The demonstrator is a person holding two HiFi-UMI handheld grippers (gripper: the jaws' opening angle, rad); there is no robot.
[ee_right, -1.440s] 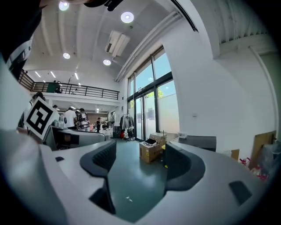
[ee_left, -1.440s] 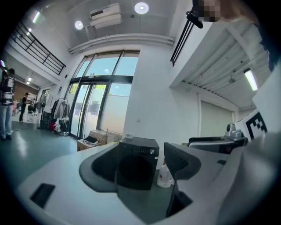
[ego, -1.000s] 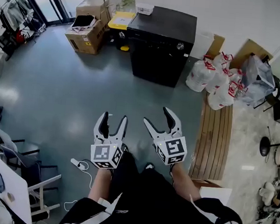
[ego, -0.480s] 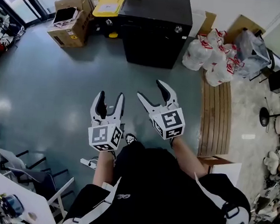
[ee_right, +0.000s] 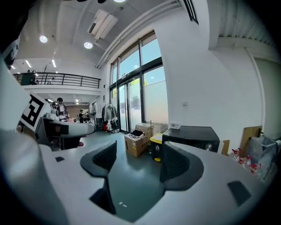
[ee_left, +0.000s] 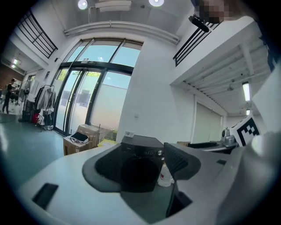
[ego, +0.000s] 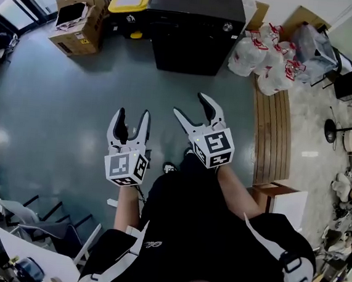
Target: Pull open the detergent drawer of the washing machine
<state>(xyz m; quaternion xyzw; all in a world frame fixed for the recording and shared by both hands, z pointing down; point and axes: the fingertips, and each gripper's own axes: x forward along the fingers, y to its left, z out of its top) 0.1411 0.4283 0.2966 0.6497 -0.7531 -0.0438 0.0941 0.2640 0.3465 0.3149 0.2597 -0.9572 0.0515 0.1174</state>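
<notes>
Black washing machine (ego: 196, 27) stands by the far wall, well across the floor, so the left gripper (ego: 132, 118) and right gripper (ego: 193, 108) just hang out front, jaws spread and empty, presumably pre-opened for its drawer.

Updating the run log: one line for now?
left gripper open, empty; right gripper open, empty; black front-loading washing machine ahead, untouched

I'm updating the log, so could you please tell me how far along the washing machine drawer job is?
Done: nothing yet; no drawer sticks out of the black washing machine, which stands across a stretch of floor. In hand: the left hand-held gripper and right hand-held gripper point toward it, jaws apart, both empty. Left: walk up, grip the detergent drawer and pull it open.
</notes>
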